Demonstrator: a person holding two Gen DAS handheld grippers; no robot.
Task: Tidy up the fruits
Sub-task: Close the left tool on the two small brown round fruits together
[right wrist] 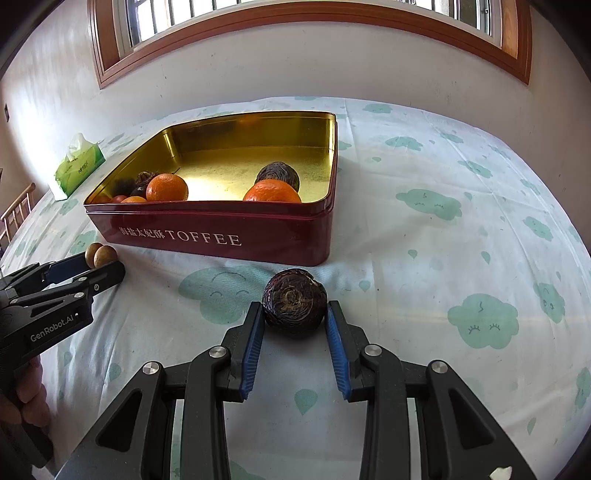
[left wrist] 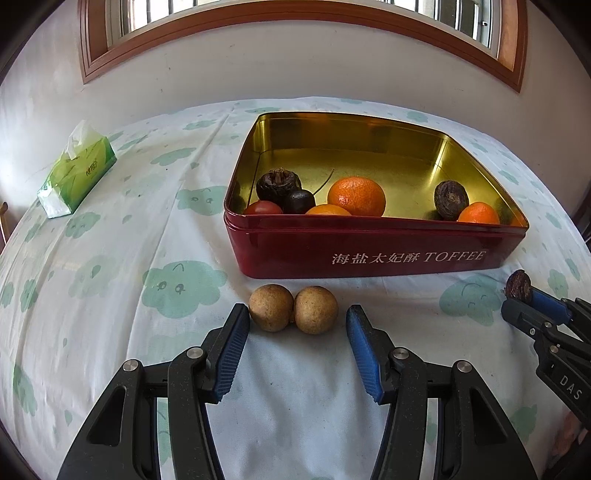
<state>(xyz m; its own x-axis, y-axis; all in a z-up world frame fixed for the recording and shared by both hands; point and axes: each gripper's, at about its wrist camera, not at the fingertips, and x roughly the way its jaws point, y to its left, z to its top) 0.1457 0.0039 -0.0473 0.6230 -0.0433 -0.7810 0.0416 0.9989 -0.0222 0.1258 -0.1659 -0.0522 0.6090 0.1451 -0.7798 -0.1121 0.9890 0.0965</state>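
White cloth printed with green clouds (right wrist: 480, 221) covers the desk under a wood-framed window (right wrist: 295, 14). Nearest in the left wrist view, the left gripper (left wrist: 297, 321) stands with its jaws apart, flanking two tan round fruits (left wrist: 293, 308) that touch each other on the cloth; the left pad sits just beside the left fruit, the right pad clear of the other. In the right wrist view, the right gripper (right wrist: 294, 314) has its jaws clamped on a dark, wrinkled water chestnut (right wrist: 294, 302) resting on the cloth. Beyond, at 12 o'clock from the tan fruits, sits the red TOFFEE tin (left wrist: 369, 254), gold inside, holding mandarins (left wrist: 356, 195), more dark chestnuts (left wrist: 450, 199) and a red fruit (left wrist: 263, 208). Farther, at 10 o'clock, lies a green tissue pack (left wrist: 77, 173).
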